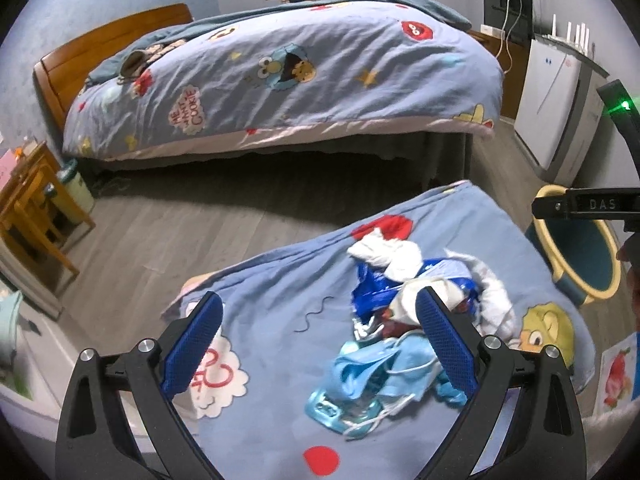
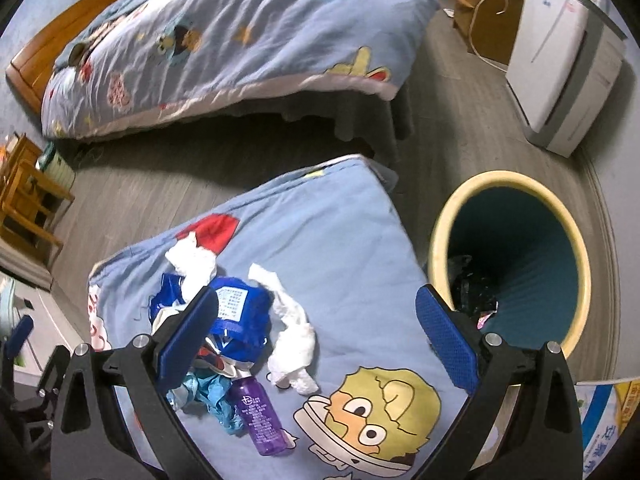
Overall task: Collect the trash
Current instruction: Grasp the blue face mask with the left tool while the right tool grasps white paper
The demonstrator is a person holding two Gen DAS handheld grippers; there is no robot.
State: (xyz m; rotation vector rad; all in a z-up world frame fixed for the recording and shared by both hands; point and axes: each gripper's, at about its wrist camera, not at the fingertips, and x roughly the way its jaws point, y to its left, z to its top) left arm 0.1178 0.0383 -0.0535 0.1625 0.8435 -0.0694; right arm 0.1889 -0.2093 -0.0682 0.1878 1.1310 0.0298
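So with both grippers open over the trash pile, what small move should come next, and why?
Probably lower the open right gripper onto the twisted white tissue and close. It lies apart from the tangled pile, nearest the yellow-rimmed teal bin, and nothing is held yet.

- Both views are lit evenly and rather dimly by soft indoor light with a cool bluish cast; no lamp or window shows.
- The deepest shadow lies under the bed (image 1: 280,80), far ahead of the left hand-held gripper (image 1: 320,340).
- The inside of the bin (image 2: 508,256), ahead and right of the right hand-held gripper (image 2: 316,336), is dark.
- Strong fisheye bending curves the floor (image 1: 180,216) and walls; corners are black vignette.
- A green indicator light (image 1: 624,105) glares at the far right.
- Edges are soft; near fingers stay sharp.
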